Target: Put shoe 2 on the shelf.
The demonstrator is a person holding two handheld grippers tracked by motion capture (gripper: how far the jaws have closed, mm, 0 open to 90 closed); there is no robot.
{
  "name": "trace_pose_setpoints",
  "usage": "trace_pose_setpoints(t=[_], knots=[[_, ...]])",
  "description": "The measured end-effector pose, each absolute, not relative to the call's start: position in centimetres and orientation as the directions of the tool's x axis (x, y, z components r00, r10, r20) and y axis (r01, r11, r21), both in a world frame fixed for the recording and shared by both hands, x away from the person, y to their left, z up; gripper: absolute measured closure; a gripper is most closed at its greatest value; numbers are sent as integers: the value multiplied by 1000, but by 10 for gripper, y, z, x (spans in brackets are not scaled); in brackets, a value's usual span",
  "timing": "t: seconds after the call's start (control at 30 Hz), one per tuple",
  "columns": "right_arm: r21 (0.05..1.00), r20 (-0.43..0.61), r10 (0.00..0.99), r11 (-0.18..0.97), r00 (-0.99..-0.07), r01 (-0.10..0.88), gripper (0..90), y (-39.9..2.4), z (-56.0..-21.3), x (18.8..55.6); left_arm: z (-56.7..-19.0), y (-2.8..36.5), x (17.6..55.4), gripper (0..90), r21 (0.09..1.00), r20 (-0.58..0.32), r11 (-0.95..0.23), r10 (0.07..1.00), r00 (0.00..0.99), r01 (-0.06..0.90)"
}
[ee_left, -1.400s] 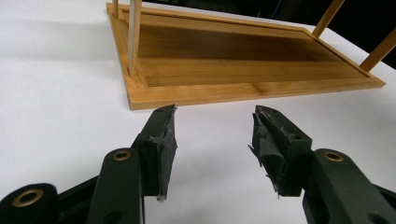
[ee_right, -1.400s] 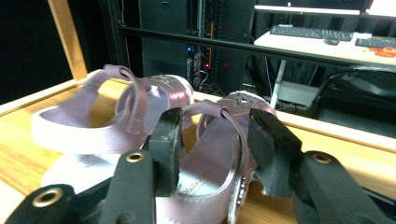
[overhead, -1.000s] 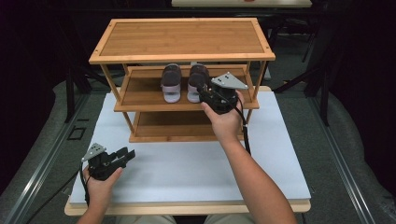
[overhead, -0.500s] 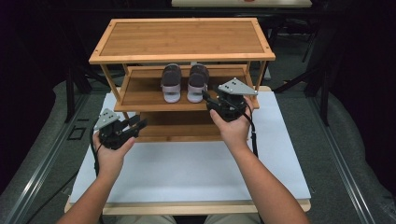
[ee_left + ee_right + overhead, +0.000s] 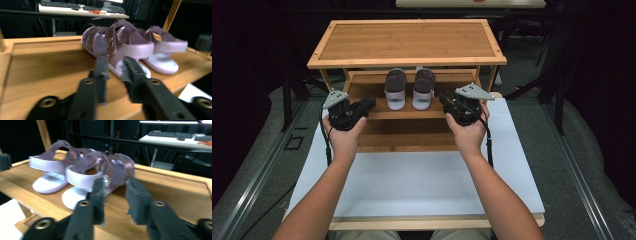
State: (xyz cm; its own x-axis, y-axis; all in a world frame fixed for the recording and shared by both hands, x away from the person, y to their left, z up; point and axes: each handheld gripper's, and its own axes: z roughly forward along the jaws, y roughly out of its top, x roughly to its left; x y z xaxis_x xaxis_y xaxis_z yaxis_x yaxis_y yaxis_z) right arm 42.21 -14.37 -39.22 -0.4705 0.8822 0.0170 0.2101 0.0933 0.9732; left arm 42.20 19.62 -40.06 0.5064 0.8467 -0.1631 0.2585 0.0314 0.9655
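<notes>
White counter (image 5: 422,185) carries a bamboo rack (image 5: 407,42) with three levels. The middle shelf (image 5: 377,111) holds a pair of purple sandals, side by side, heels toward the person, near the shelf's front edge: left sandal (image 5: 395,89), right sandal (image 5: 424,88). Both of the person's forearms come in from the bottom, one hand at each end of that shelf. Left tongs (image 5: 368,104) sit at the shelf's left front, pointing inward at the left sandal, near it but apart. Right tongs (image 5: 445,100) mirror that at the right, close to the right sandal, no contact visible from the high view. Left gripper view: jaws have just been closing, gap partly narrowed, nothing between the pads; left sandal (image 5: 117,47) lies ahead of the tips on the wood. Right gripper view: same story, jaws have just been closing, released, pads bare; right sandal (image 5: 100,173) is just beyond the tips, the other sandal (image 5: 51,168) behind it.
</notes>
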Motion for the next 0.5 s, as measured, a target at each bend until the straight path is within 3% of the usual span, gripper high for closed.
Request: trace_pose_setpoints(t=[0.07,0.5], knots=[[968,31,898,82,-438,237,813,-145,-397,428,-401,192,429,852,962,-169,30,848,502,272],[928,84,911,76,-403,366,838,-126,-408,453,-409,168,452,877,926,-131,-15,925,357,377]])
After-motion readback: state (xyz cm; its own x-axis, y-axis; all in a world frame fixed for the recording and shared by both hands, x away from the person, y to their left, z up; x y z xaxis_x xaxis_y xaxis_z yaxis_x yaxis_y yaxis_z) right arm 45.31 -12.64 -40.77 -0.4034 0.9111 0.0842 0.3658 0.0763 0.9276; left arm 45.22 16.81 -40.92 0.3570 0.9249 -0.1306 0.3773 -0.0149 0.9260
